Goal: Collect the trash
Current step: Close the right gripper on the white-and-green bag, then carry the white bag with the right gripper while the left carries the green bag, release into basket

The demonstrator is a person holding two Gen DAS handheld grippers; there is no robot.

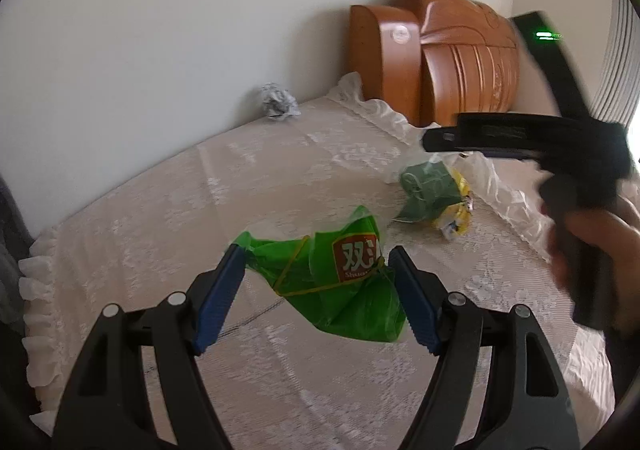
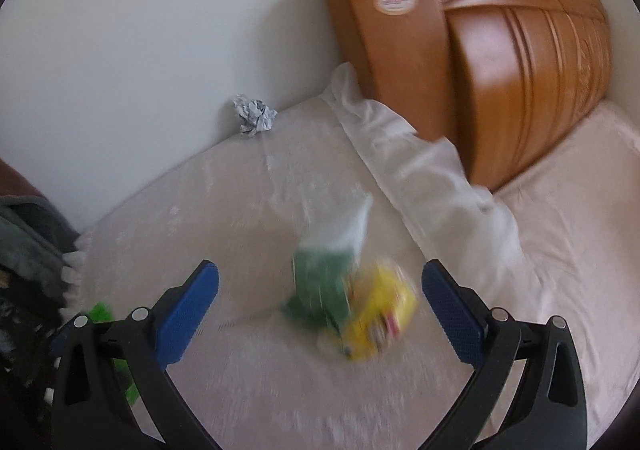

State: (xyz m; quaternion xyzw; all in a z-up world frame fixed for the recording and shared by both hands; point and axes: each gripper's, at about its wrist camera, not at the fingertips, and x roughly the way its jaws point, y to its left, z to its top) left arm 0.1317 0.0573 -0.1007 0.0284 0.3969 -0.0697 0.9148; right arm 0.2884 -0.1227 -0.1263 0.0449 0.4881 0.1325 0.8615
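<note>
A: Where is the trash, taking the headboard as the mark?

B: All of it lies on the bedspread in front of the headboard. A paper ball sits by the wall, left of it. A clear bag with green and yellow packets lies nearer, and a green wrapper lies farthest out.

A: The claws?

B: The left gripper is spread wide, its pads either side of the wrapper, not pinching. The right gripper gapes above the blurred bag, holding nothing.

A lace-covered bed meets a plain white wall, wooden headboard behind.
</note>
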